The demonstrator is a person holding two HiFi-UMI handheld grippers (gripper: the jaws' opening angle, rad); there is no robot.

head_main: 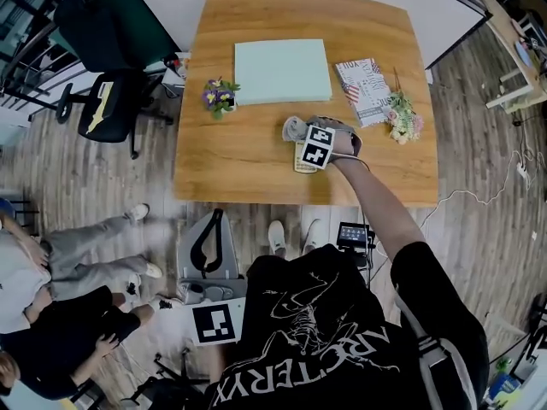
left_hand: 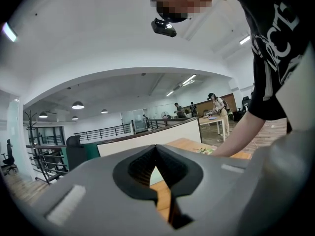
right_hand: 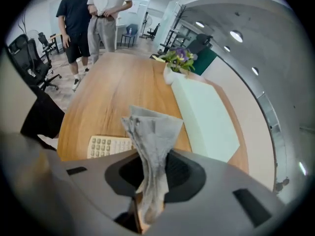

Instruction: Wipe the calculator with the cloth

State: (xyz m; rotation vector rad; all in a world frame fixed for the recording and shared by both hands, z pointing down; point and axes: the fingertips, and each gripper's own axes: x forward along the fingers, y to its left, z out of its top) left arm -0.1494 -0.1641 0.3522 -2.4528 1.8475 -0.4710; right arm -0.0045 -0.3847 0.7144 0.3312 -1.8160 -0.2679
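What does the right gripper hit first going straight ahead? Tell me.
Probably the bare tabletop just beyond the calculator, beside the green pad; the cloth in its jaws hides the exact line.

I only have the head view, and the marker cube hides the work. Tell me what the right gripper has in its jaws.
Observer: The right gripper is shut on the grey cloth, which stands bunched up out of its jaws.
Operator: Give me the calculator's place against that cloth.
Observer: In the right gripper view the calculator lies keys up on the table, just left of the cloth. I cannot tell if they touch.
Operator: Now report the left gripper's jaws.
Observer: The left gripper has its jaws together at the tips, with nothing between them.
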